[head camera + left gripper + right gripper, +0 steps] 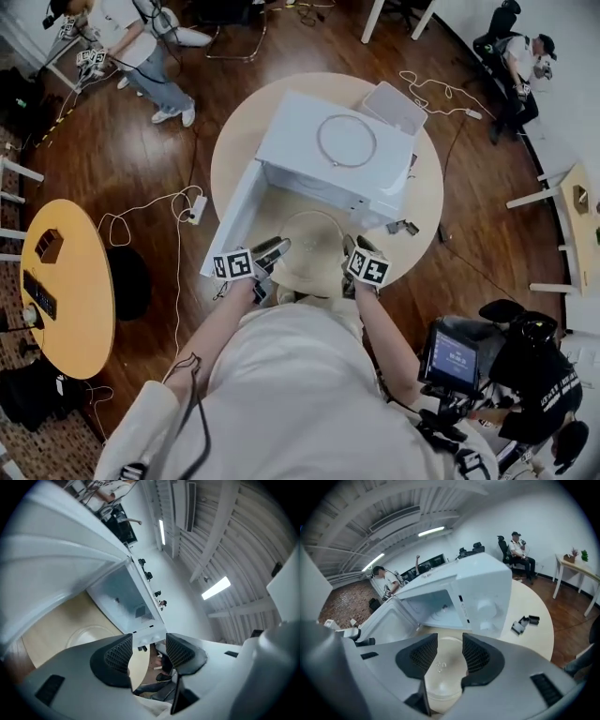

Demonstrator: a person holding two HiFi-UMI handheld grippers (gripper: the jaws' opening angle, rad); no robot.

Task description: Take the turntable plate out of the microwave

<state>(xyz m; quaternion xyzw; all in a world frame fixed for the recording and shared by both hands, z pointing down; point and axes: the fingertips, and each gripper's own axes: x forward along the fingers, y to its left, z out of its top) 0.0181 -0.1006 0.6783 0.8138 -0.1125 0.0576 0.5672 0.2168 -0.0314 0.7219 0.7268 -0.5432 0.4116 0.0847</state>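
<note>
Pale turntable plate [314,251] flat before microwave [330,155] | left gripper [148,652], right gripper [450,656]: jaws apart, empty

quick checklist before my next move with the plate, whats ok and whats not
1. Microwave door open: ok.
2. Turntable plate out of the cavity, on the table in front of the microwave: ok.
3. Left tool jaws apart, nothing between them: ok.
4. Right tool jaws apart over the plate, not closed on it: ok.
5. Small black parts clear of the plate: ok.
6. Plate fully supported near the table edge: cannot tell.
</note>
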